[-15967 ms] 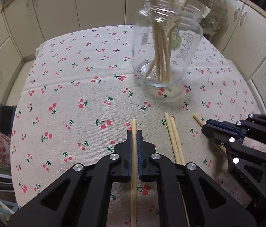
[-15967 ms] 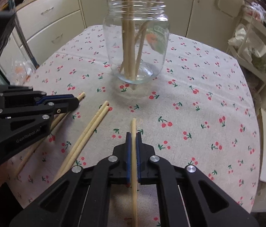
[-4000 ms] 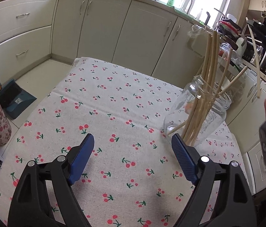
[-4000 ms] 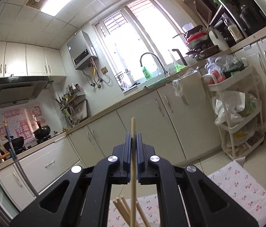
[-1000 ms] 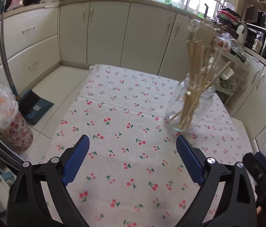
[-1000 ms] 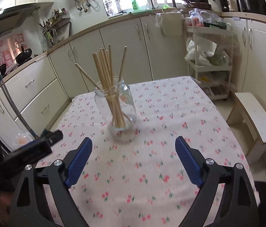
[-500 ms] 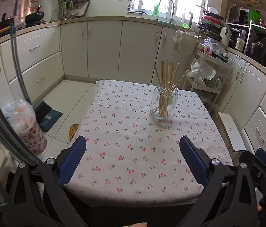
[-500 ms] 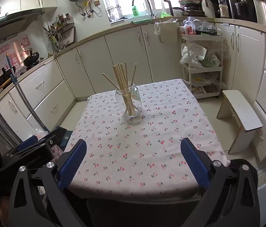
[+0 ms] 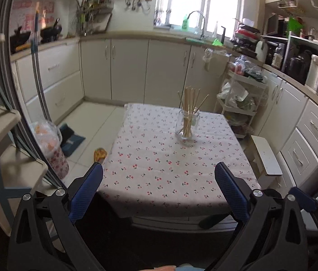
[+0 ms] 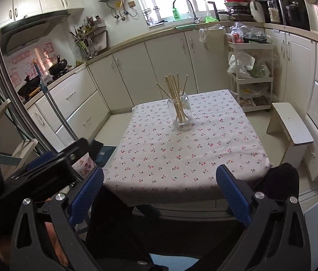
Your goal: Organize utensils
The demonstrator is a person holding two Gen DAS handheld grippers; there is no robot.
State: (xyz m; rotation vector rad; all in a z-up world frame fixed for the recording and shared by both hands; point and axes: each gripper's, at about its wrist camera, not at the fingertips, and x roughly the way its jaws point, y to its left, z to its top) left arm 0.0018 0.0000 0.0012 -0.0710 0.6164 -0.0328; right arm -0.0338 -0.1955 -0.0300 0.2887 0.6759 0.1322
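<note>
A clear glass jar [image 9: 187, 124] stands upright on the far half of the table's cherry-print cloth [image 9: 159, 164]. Several wooden chopsticks [image 9: 190, 103] stand in it. The jar also shows in the right wrist view [image 10: 180, 111] with its chopsticks [image 10: 174, 85]. My left gripper [image 9: 159, 180] is open and empty, well back from the table's near edge. My right gripper [image 10: 160, 180] is open and empty, also back from the table. The left gripper's body shows at the left of the right wrist view [image 10: 46, 171].
A small white stool [image 10: 291, 131] stands right of the table. A white trolley with bags [image 10: 250, 76] is at the far right. A floral bin [image 9: 50, 144] and a dustpan [image 9: 72, 139] sit on the floor to the left. Cabinets ring the room.
Both grippers have pulled further back from the table, so the jar looks smaller and farther. Both stay open and empty.
</note>
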